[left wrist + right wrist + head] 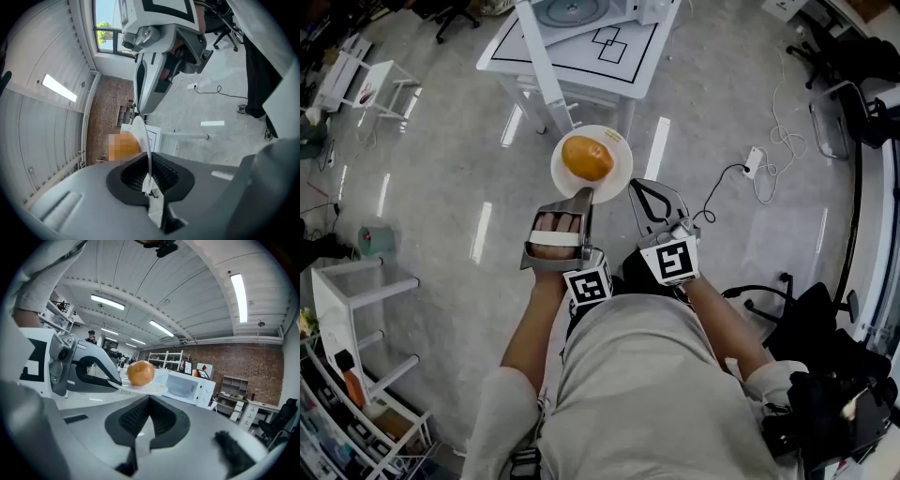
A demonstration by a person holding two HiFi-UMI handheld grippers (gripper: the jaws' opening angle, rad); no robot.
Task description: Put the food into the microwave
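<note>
Food [587, 157], round, on thin plate [617, 180]

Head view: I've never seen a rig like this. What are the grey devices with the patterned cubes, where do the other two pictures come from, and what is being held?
There is no robot here. A person holds a hand-operated two-jaw gripper in each hand, and the patterned cubes are part of those grippers. The head view comes from a camera on the person's head, looking steeply down at the arms and floor. The other two pictures come from cameras riding on each gripper, looking along its jaws. The left gripper is clamped on the rim of a white plate carrying a round orange food item. The plate is held in the air, and a white table stands ahead. The right gripper has its jaws together with nothing between them. Its view shows the plate from the side and a white microwave beyond it.
</note>
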